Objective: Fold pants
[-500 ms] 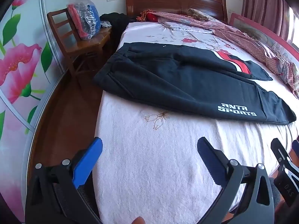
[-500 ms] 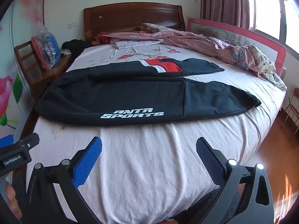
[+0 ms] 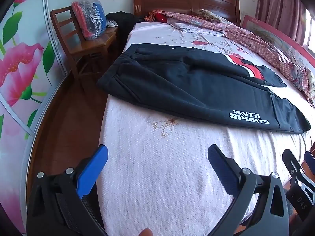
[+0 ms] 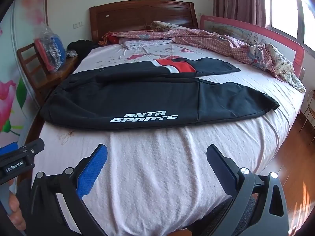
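Here, black pants [image 4: 149,96] lie flat across the bed [image 4: 157,167].

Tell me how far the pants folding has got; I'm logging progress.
Done: the black pants lie spread flat across the bed, legs apart, unfolded. In hand: nothing; the left gripper and right gripper hover open, short of the cloth. Left: every fold.

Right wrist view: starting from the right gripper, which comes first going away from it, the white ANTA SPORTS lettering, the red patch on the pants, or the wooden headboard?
From the right gripper, open above the sheet:
1. ANTA SPORTS lettering, on the near pant leg, just left of centre.
2. Red patch, on the far leg, slightly right.
3. Wooden headboard, at the far end of the bed.
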Motion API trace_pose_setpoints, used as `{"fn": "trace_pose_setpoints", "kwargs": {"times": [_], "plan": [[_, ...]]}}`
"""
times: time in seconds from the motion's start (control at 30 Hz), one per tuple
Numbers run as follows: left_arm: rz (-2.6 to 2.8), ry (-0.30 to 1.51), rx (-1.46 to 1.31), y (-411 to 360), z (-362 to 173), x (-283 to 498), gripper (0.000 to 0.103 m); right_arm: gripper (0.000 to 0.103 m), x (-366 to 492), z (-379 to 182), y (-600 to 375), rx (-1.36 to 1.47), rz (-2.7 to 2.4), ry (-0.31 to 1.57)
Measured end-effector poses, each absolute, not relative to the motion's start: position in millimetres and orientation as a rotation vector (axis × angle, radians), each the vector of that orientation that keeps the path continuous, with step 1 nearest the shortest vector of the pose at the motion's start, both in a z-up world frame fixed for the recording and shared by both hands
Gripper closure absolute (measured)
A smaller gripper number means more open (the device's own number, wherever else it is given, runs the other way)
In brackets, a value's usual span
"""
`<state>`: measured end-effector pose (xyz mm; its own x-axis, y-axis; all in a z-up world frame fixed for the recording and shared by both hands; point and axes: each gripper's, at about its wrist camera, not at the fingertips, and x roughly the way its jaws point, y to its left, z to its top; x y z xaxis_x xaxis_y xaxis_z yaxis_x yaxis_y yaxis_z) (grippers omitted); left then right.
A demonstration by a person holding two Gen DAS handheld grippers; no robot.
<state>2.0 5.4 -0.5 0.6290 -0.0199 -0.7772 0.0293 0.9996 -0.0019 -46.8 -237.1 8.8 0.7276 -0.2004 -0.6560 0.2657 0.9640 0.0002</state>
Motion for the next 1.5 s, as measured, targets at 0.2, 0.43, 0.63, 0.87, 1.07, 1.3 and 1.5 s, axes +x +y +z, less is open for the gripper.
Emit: {"fn": "trace_pose_setpoints", "kwargs": {"times": [0.2, 0.43, 0.63, 0.87, 1.07, 1.3, 1.5], "plan": [[-0.03, 0.895, 0.006, 6, 0, 3, 0.002, 0.003, -47, 9, -237, 0.098, -0.257, 0.715], [-0.033, 0.902, -0.002, 6, -2, 4, 0.002, 0.003, -43, 12, -236, 0.107, -0.258, 0.708], [-0.063, 0.897, 0.002, 2, -1, 2, 0.002, 0.003, -38, 20, -230, 0.092, -0.242, 0.687], [-0.037, 0.897, -0.003, 5, -1, 4, 0.002, 0.003, -35, 20, -226, 0.083, -0.236, 0.691], [-0.038, 0.9, -0.003, 5, -2, 4, 0.002, 0.003, -36, 19, -227, 0.088, -0.231, 0.697], [-0.04, 0.898, -0.003, 5, -1, 5, 0.002, 0.003, -37, 20, -229, 0.093, -0.235, 0.694], [-0.04, 0.9, -0.004, 4, -1, 5, 0.002, 0.003, -37, 20, -230, 0.096, -0.23, 0.696]]}}
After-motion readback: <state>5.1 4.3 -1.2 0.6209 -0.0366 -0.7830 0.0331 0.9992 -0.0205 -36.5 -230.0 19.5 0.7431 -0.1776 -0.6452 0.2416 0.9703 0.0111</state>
